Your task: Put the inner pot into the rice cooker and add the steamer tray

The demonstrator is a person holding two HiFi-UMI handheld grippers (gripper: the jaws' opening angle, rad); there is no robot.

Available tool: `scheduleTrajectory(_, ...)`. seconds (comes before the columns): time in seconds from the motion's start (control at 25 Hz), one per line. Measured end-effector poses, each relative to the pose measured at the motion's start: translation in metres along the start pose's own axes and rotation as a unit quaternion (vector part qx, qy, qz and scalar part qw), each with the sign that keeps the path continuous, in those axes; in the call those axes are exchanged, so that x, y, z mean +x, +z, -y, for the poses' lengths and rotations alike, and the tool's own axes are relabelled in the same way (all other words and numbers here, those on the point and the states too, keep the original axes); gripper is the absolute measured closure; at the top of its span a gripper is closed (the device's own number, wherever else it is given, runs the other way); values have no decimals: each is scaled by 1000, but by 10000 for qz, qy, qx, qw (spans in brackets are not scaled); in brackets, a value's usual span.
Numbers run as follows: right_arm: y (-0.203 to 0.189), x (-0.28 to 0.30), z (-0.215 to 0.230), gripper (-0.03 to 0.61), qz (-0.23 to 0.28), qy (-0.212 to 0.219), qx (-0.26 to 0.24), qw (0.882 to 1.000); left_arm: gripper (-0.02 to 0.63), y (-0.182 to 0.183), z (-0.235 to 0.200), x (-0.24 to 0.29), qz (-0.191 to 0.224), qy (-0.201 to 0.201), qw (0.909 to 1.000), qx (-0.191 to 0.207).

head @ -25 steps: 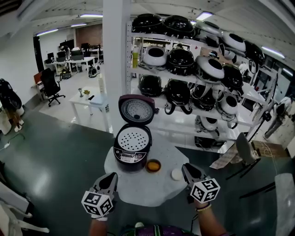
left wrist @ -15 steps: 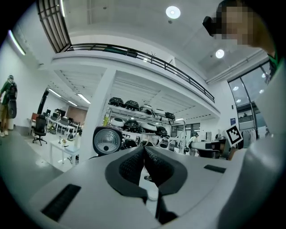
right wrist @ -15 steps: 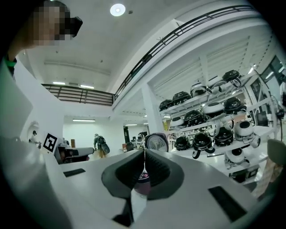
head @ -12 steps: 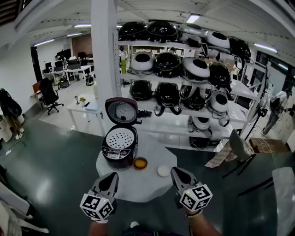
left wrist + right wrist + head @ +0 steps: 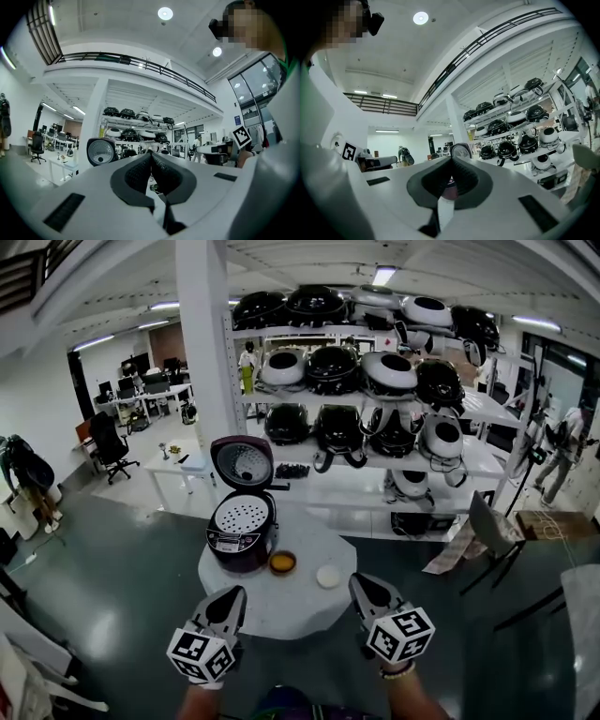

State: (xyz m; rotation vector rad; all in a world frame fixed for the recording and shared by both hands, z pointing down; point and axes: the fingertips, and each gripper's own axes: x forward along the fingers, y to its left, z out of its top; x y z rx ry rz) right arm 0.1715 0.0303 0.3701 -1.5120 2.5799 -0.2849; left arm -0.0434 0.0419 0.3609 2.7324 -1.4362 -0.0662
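Dark maroon rice cooker [image 5: 239,545]: it stands toward the left of the round white tabletop [image 5: 281,610], with its lid [image 5: 242,463] tipped up and open behind it.
Steamer tray [image 5: 242,517]: the pale perforated disc lies in the cooker's mouth. We cannot see the inner pot, and we judge that it sits underneath.
Beside the cooker: an orange bowl [image 5: 282,562] is just at its front right, and a white disc [image 5: 327,576] lies a little further right.
Left gripper [image 5: 234,596]: its jaws are clenched together on nothing, held off the near edge of the tabletop, well apart from the cooker.
Right gripper [image 5: 361,583]: its jaws are likewise pressed closed and empty, by the near right edge.
Stage: we judge both placements done.
Risk, tray: from here we cannot tell whether it sits level. If it is tilted on the pot's rim, closing the lid could jam it.
Risk, bowl: reaching in again could clip the orange bowl, which stands close to the cooker, and tip it.
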Motion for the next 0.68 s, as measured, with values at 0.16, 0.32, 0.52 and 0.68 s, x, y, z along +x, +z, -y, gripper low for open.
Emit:
scheduleTrajectory(0.16,-4,-7,-2,574,-69,72,11,9999,591,2,8,-7,74,58,10000,-32)
scheduleTrajectory(0.32,-5,-8,-1,574,-127,109,-5,9999,591,1,11,-10,58,137,9999,21)
scheduleTrajectory(0.52,-7,-8,-3,574,-175,193,1,9997,591,-1,11,-14,10,278,9995,170)
scheduleTrajectory(0.68,-9,-8,-8,574,-233,283,30,9993,591,-1,14,-18,-65,386,9982,450)
